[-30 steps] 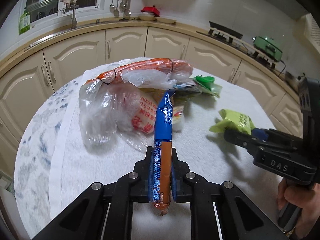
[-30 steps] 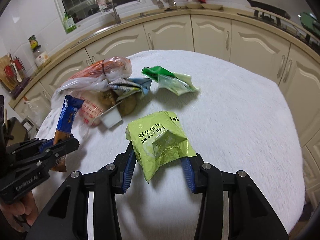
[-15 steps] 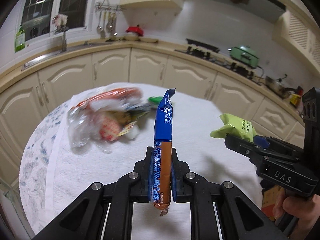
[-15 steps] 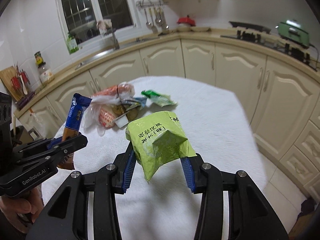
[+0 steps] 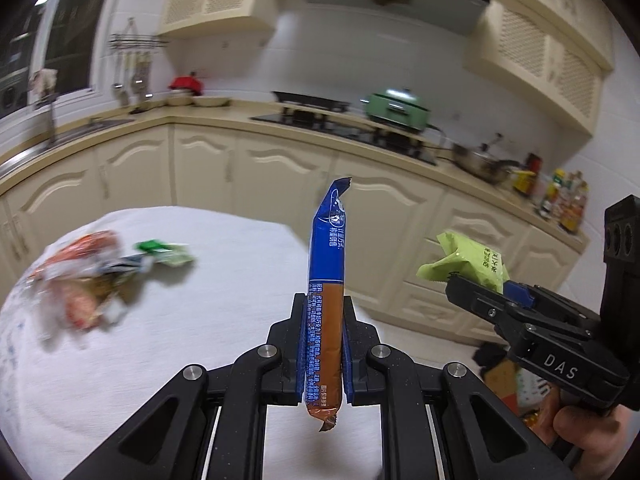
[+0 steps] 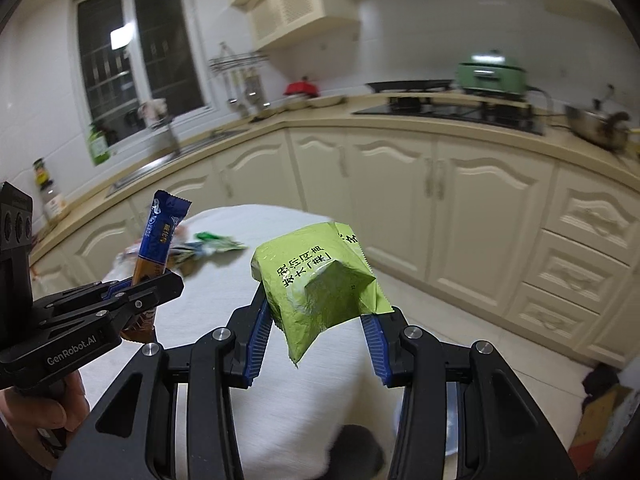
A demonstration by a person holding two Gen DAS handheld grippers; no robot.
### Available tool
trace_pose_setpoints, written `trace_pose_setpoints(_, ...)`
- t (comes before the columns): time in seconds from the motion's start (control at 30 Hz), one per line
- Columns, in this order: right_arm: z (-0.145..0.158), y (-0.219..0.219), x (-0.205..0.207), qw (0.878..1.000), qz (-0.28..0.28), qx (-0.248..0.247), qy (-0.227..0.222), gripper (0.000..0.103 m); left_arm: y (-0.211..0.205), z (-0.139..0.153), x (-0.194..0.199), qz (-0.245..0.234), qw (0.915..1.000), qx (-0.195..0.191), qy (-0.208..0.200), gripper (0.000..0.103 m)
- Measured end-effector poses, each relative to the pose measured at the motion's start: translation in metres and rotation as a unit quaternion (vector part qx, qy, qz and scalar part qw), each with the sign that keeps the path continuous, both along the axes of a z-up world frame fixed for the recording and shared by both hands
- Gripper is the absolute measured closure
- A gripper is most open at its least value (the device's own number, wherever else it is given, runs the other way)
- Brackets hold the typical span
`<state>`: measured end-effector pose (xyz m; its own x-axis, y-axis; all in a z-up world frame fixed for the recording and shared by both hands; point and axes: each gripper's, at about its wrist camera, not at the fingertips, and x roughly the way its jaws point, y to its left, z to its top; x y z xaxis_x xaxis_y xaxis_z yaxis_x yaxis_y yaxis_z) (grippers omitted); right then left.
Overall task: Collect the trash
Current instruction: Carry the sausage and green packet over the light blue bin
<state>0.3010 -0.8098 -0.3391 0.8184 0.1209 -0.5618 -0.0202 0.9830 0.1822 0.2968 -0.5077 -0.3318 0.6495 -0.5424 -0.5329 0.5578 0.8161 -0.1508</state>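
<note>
1. Your left gripper (image 5: 324,344) has its jaws clenched on a blue wrapper (image 5: 326,280). They pinch the lower brown half, so the long blue top stands upright and the twisted tail hangs free below.
2. Gripping it low and across its narrow width looks like the reason it stays rigid rather than flopping over.
3. Your right gripper (image 6: 320,340) grasps a green packet (image 6: 320,284). Its jaws stand part-way apart because the packet is puffy and crumpled, and the blue pads (image 6: 256,336) press in on its 2 lower edges.
4. The packet's bottom corner hangs between the jaws while the printed face tilts toward the camera. The hold looks secure but light.
5. Both pieces are lifted clear of the table (image 5: 224,264), over its near edge, and point toward the cabinets (image 6: 496,216).
6. More trash (image 5: 92,276) lies in a heap at the table's far left: a clear bag, orange packaging and a green wrapper, all blurred.
7. No bin shows in either view. A dark item and a carton sit on the floor (image 6: 532,360) at the right, but you cannot tell what they are.
8. In my judgement you are carrying 2 pieces to a drop point. Keep both grips closed until you are over it, then come back for the heap.
</note>
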Motion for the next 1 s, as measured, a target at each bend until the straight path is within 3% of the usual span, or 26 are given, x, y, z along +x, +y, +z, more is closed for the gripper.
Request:
trace_pose_setpoints(0.3, -0.019, -0.092, -0.038, 0.995, -0.096, 0.004, 0.019, 0.060, -0.080, -0.025, 0.017, -0.076, 0.9966, 0.003, 0.031, 0.093)
trace_pose_setpoints(0.43, -0.039, -0.128, -0.047, 0.990, -0.131, 0.005, 0.040, 0.060, -0.114, -0.041, 0.050, -0.099, 0.9935, 0.014, 0.054, 0.093)
trace_pose_setpoints(0.67, -0.106, -0.183, -0.040, 0.980, -0.170, 0.038, 0.101, 0.060, -0.201, -0.081, 0.114, -0.125, 0.9856, 0.042, 0.106, 0.093)
trace_pose_setpoints(0.8, -0.154, -0.206, -0.027, 0.971, -0.182, 0.063, 0.145, 0.060, -0.248, -0.114, 0.153, -0.130, 0.9799, 0.068, 0.135, 0.093)
trace_pose_setpoints(1.0, -0.204, -0.227, -0.007, 0.962, -0.186, 0.081, 0.182, 0.060, -0.312, -0.166, 0.209, -0.128, 0.9707, 0.093, 0.181, 0.093)
